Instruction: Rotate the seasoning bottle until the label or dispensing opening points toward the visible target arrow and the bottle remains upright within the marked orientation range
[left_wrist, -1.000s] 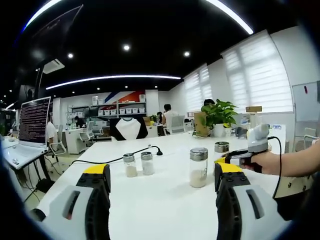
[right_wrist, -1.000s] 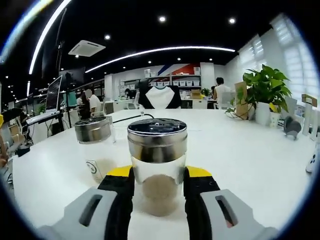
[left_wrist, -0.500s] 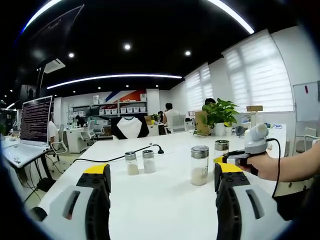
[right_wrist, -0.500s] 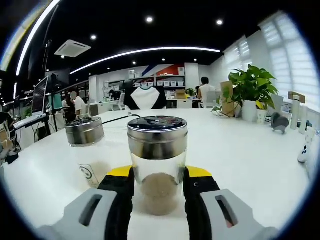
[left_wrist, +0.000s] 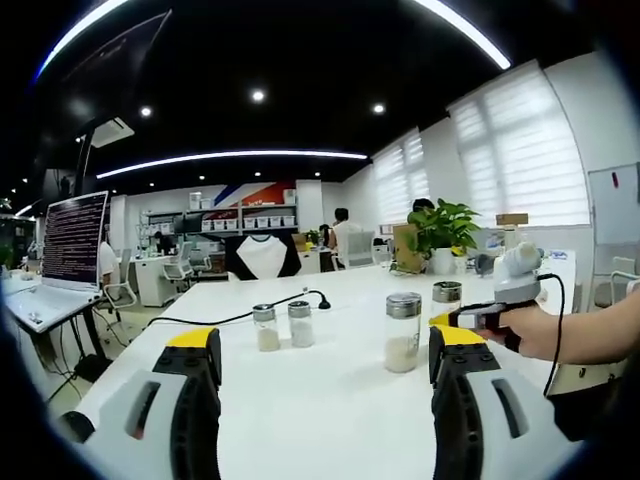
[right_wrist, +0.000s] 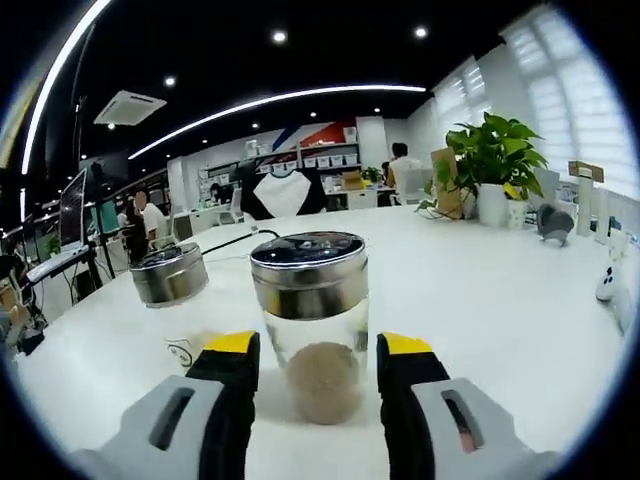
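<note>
In the right gripper view, the right gripper (right_wrist: 313, 375) has its jaws apart, flanking the seasoning bottle (right_wrist: 311, 325) with a thin gap on each side. The bottle stands upright on the white bench (right_wrist: 520, 300), a second shaker (right_wrist: 172, 290) just beside it. In the left gripper view, the left gripper (left_wrist: 320, 365) hovers with jaws wide apart; two small shakers (left_wrist: 281, 325) stand near a black cable (left_wrist: 215, 320).
</note>
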